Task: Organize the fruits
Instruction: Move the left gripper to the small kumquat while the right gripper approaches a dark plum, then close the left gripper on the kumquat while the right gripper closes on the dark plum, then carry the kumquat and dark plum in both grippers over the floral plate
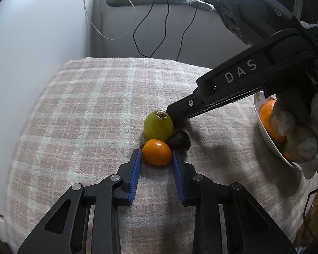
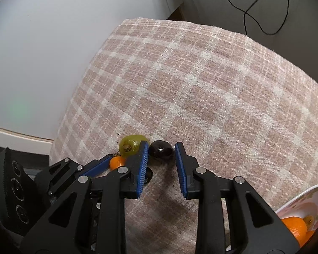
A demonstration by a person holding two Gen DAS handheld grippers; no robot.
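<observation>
A checked cloth [image 1: 91,97] covers the table, and three small fruits huddle together near its middle: a green fruit [image 1: 158,125], an orange fruit [image 1: 156,152] and a dark fruit [image 1: 178,140], each touching its neighbours. A white bowl [image 1: 265,131] sits well to the right of the cluster at the cloth's edge, holding oranges [image 1: 268,118]. Beyond the cloth, black cables [image 1: 150,27] hang down a pale cabinet.

The left gripper [image 1: 156,158] lies low over the cloth, jaws open, its blue pads on either side of the orange fruit and close against it; whether they press it I cannot tell. The green and dark fruits crowd just behind.

The right gripper [image 2: 161,148] reaches in from the bowl's side, angled down, jaws open around the dark fruit [image 2: 160,149], with a gap at the right pad. Its left finger [image 2: 143,158] is wedged between the dark fruit and the green fruit [image 2: 131,147].
</observation>
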